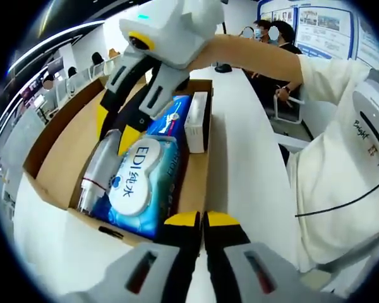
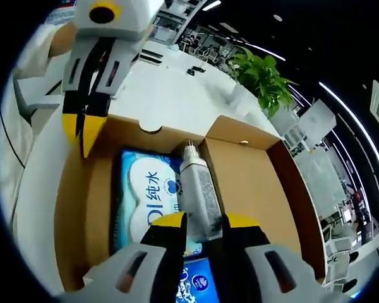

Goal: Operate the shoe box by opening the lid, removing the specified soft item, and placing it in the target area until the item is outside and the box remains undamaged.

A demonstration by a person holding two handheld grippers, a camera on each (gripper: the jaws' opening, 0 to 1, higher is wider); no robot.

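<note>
An open cardboard shoe box (image 1: 202, 189) lies on a white table, its lid (image 1: 63, 151) folded flat to the side. Inside are a blue wet-wipes pack (image 1: 142, 173) with a white flap, a silver bottle (image 1: 98, 167), a second blue pack (image 1: 170, 117) and a small white carton (image 1: 196, 123). My right gripper (image 1: 115, 129) reaches down into the box, open, its tips just above the bottle's end. In the right gripper view its jaws (image 2: 203, 221) straddle the bottle (image 2: 199, 186), beside the wipes pack (image 2: 148, 196). My left gripper (image 1: 203, 219) is shut at the box's near wall (image 2: 91, 189), also seen as (image 2: 81, 132).
The white table (image 1: 240, 158) runs on past the box. The person's white sleeve (image 1: 328, 158) fills the right side. People sit at the far end of the table (image 1: 265, 31). A green plant (image 2: 262, 76) stands beyond the table.
</note>
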